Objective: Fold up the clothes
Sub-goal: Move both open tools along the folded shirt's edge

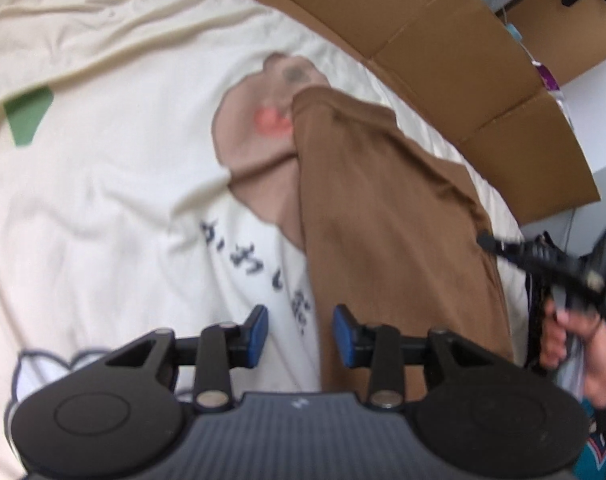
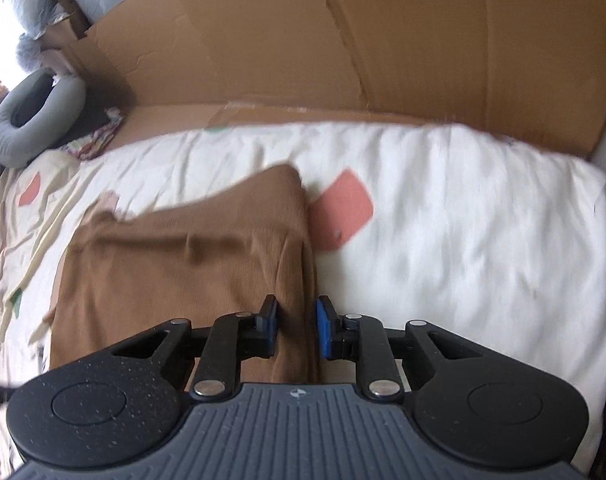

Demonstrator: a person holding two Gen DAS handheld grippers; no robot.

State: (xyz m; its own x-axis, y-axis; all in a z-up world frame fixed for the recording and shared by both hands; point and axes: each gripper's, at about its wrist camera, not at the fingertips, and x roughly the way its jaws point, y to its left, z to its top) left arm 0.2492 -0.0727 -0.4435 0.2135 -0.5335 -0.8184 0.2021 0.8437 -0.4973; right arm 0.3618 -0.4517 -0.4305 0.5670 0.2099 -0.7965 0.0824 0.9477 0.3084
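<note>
— Fingers first: how do the left gripper's [image 1: 301, 336] stand?
— Blue pads [image 1: 259, 334] spread, nothing between them. They hover over the cream duvet [image 1: 83, 208], at the near left edge of the brown garment [image 1: 383, 216].
— And the right gripper [image 2: 297, 330]?
— Its pads [image 2: 324, 330] are narrowly apart, with the garment's [image 2: 183, 264] right-hand edge running up between them. Whether they press the cloth I cannot tell — blur hides the contact.
— Where does the garment lie?
— Flat on the duvet, near the bed's front edge, a long strip reaching toward the cardboard sheet [image 2: 343, 40] at the far edge. It covers part of a printed bear [image 1: 255, 132] with dark lettering beside it.
— Anything else?
— A hand [image 1: 571, 344] at the left view's right edge grips the other tool's handle. A grey ring cushion [image 2: 35, 120] sits at the bed's far left corner.
</note>
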